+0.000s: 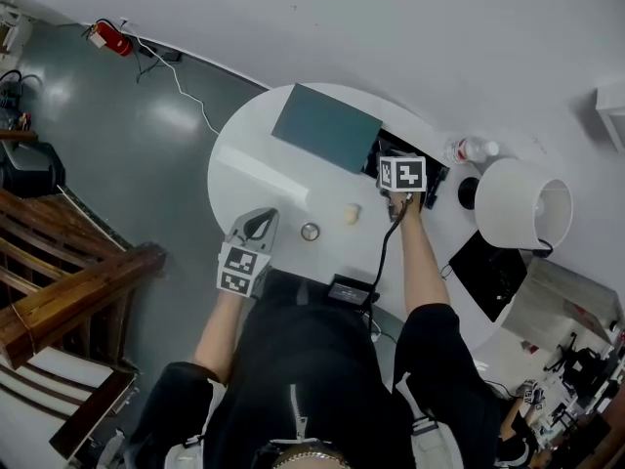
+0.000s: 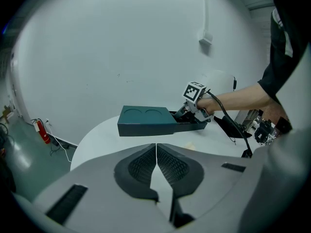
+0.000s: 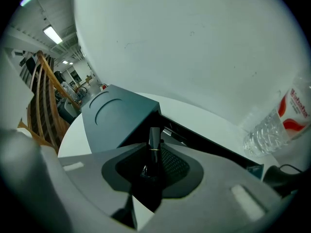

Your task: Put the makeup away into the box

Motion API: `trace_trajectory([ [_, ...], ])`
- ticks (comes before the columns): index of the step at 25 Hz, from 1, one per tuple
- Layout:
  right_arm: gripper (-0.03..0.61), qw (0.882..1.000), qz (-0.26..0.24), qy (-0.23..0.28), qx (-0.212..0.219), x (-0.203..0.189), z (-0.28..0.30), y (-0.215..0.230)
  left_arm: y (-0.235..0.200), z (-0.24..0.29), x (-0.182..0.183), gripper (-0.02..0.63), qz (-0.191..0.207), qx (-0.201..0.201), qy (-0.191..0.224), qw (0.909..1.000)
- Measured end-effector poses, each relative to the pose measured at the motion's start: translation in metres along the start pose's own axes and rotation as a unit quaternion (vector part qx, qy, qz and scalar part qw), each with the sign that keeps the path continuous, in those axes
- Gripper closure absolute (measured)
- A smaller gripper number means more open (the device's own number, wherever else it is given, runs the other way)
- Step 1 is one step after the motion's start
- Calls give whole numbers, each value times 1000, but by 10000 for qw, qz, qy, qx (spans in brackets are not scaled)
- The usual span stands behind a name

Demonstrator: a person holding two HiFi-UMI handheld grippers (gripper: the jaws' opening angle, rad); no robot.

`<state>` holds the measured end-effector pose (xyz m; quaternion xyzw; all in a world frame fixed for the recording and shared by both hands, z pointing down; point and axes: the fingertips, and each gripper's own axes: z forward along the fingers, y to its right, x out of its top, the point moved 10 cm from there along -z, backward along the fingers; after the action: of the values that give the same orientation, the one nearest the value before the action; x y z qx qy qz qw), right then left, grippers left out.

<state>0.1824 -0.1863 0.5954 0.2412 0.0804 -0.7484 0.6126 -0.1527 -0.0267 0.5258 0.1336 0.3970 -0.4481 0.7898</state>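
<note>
A dark teal box (image 1: pixel 325 127) lies on the round white table (image 1: pixel 256 169), with its black drawer (image 3: pixel 209 144) pulled out to the right. My right gripper (image 3: pixel 153 154) hangs over that open drawer, tilted steeply down and shut on a slim black makeup tube (image 3: pixel 154 141) with a thin gold ring. In the head view its marker cube (image 1: pixel 401 173) covers the drawer. A small round compact (image 1: pixel 311 231) and a cream sponge (image 1: pixel 351 214) rest on the table near me. My left gripper (image 1: pixel 261 218) is shut and empty at the near table edge, pads together (image 2: pixel 156 152).
A plastic water bottle (image 1: pixel 471 150) stands beyond the drawer, beside a white lamp shade (image 1: pixel 522 203). A black flat pad (image 1: pixel 491 267) lies at the right edge, and a small black block (image 1: pixel 350 289) with a cable sits near my body. A wooden stair rail (image 1: pixel 68 296) is at left.
</note>
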Motion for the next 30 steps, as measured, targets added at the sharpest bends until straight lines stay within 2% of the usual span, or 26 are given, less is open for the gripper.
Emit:
trace_trajectory([
  [7,488,9986,59,-511,111,3,18,3,-1,2,2,600,-22,25,-18,10000],
  [13,488,9975,34,-698,124,6,24,2,-1,-2,3,600,-46,61,-29,10000],
  [22,486,9969,-168,-758,87,7,26,1,2,-2,-1,600,-65,73,-21,10000],
  [30,466,9991,-287,-293,100,13,2,-9,3,-7,-3,600,18,25,11,10000],
])
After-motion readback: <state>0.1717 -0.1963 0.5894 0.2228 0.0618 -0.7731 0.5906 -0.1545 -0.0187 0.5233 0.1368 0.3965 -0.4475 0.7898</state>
